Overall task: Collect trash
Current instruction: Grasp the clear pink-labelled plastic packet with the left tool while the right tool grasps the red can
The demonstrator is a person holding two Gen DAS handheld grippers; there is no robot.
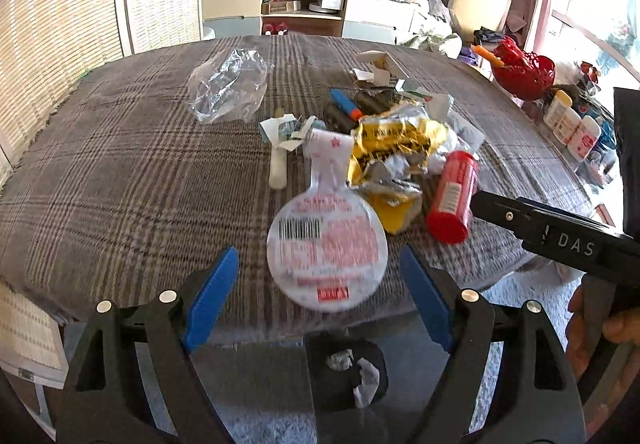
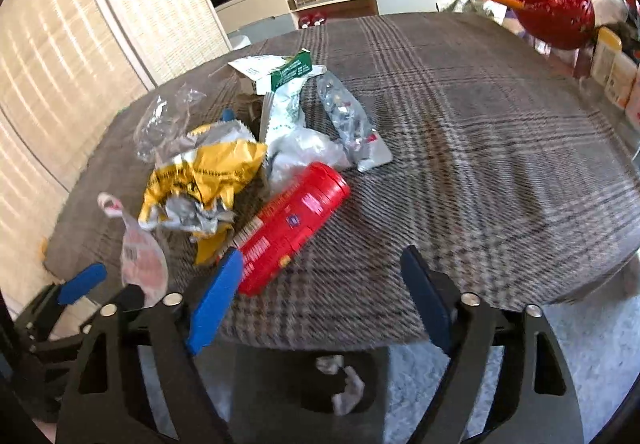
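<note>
A heap of trash lies on a plaid-covered table [image 1: 120,172]. A round white and pink lid with a barcode [image 1: 326,248] lies near the front edge, just ahead of my open, empty left gripper [image 1: 320,300]. Beside it are a crumpled yellow wrapper [image 1: 396,148] and a red can [image 1: 454,196] on its side. In the right wrist view the red can [image 2: 292,224] lies just ahead and left of my open, empty right gripper [image 2: 320,300], with the yellow wrapper [image 2: 204,172] and the lid [image 2: 144,264] further left. A dark bin [image 1: 348,376] holding crumpled paper stands below the table edge.
A clear plastic bag [image 1: 228,84] lies at the far left of the heap, a green and white carton [image 2: 276,72] and a foil pouch [image 2: 352,124] behind it. A red bowl [image 1: 524,72] and several bottles [image 1: 572,124] stand at the right edge.
</note>
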